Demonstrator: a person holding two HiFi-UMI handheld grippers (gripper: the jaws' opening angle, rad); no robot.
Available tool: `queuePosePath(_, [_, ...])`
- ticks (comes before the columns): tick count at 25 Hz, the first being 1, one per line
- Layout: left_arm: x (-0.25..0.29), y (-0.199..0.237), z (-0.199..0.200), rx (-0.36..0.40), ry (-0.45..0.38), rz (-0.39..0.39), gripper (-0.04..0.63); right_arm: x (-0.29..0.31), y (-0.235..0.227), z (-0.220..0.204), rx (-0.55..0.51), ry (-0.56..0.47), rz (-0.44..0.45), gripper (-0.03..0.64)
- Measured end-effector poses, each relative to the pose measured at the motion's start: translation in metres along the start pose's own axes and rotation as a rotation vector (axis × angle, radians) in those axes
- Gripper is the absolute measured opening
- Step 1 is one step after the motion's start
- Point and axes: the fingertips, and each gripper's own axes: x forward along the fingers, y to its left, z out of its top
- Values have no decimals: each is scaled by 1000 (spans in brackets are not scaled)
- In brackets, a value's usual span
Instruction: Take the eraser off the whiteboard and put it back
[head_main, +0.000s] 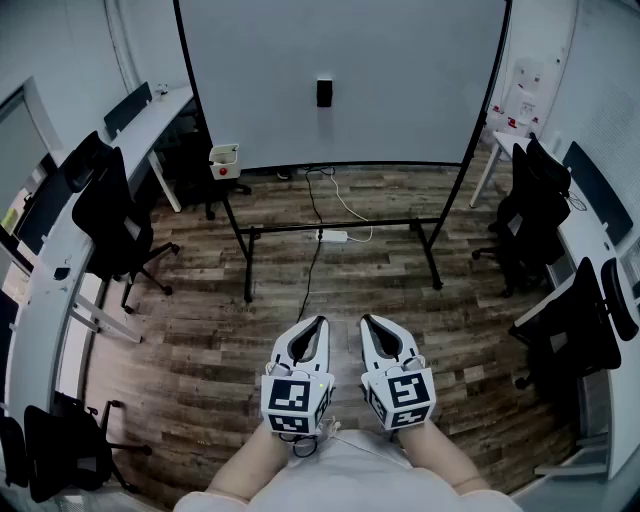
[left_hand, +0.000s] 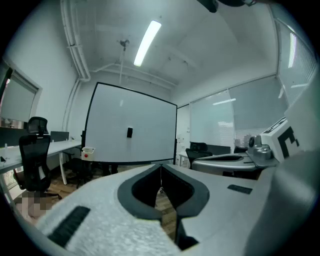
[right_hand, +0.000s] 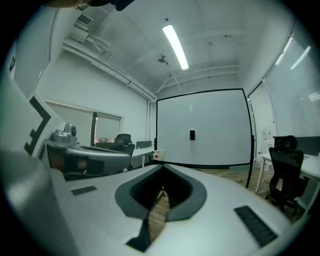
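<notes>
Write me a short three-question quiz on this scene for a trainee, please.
1. True or false: the eraser is on the whiteboard, away from both grippers.
2. Choose one: the left gripper and right gripper have their jaws A) shut with nothing between them, B) wide open, C) closed on the eraser.
3. Fill in: in the head view, the white box with a red dot sits by the whiteboard's lower ___ corner.

Key: 1 true; 2 A; 3 left.
</notes>
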Motion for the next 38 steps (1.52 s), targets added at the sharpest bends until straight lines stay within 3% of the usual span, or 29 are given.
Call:
queuePosePath(11, [-2,25,-5,3,7,12,18,18,19,-5,29,14,14,26])
queuePosePath(27, [4,131,-37,-34,57,26,18,95,68,-35,98,100,8,28])
queuePosePath(33, [34,150,-35,-40,48,36,18,124,51,-35,67,101,3,28])
queuePosePath(38, [78,159,-26,28,46,65,18,158,25,-31,-1,105,19,28])
